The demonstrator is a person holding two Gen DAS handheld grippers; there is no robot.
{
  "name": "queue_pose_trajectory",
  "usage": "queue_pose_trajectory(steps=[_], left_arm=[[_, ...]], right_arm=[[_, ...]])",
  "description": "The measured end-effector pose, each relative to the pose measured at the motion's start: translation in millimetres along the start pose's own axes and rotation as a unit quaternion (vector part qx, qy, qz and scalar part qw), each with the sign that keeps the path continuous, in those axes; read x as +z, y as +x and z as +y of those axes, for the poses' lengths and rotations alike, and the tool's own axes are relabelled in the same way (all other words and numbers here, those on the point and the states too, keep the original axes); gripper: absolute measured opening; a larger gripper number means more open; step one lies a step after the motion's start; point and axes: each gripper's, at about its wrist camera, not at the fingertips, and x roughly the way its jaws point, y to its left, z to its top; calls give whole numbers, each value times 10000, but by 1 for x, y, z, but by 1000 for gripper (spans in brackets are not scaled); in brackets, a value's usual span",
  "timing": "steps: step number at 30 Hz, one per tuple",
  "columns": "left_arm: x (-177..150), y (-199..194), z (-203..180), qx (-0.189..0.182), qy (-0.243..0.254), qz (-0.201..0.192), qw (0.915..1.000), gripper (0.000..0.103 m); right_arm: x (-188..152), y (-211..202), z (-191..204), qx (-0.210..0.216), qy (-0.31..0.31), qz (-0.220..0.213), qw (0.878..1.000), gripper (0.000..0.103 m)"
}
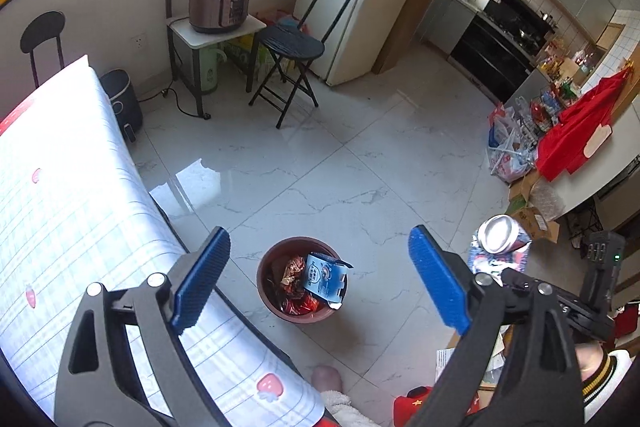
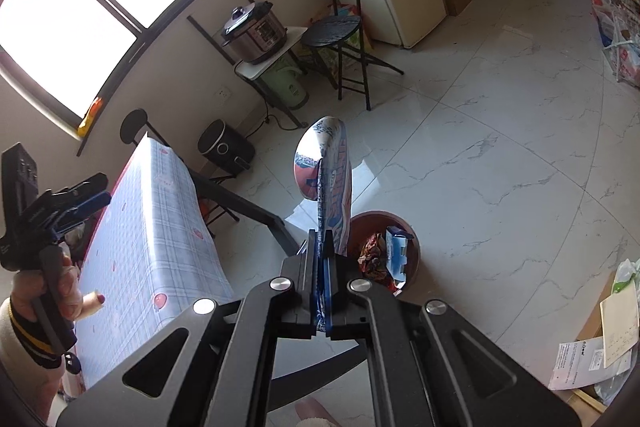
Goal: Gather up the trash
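A table [image 1: 60,195] under a smooth checked cloth fills the left, its edge close beside the bin; the left gripper [image 1: 316,279] hangs over that edge with its two ribbed blue pads set wide apart, nothing between them; below on the glossy marbled floor [image 1: 360,155] stands one round reddish-brown bin [image 1: 276,303] holding crinkled red wrappers [image 1: 294,273] and one blue carton [image 1: 322,277]; to the right, the right gripper [image 2: 321,259] is clamped on one crushed, flattened metal can [image 2: 332,179], held above the bin's near rim; two black folding chairs stand by the wall
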Motion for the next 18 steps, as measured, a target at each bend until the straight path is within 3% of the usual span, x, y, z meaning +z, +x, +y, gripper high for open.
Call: queue_pose_trajectory(steps=[5, 11, 18], left_arm=[[-15, -46, 30, 498, -219, -418, 9976, 96], [-36, -77, 71, 813, -556, -406, 9943, 96], [-58, -102, 104, 962, -972, -432, 9897, 96]], right_arm=[[10, 44, 30, -81, -470, 435, 9979, 3], [32, 83, 57, -164, -799, 679, 9944, 6], [48, 105, 81, -235, -1109, 662, 9913, 6]])
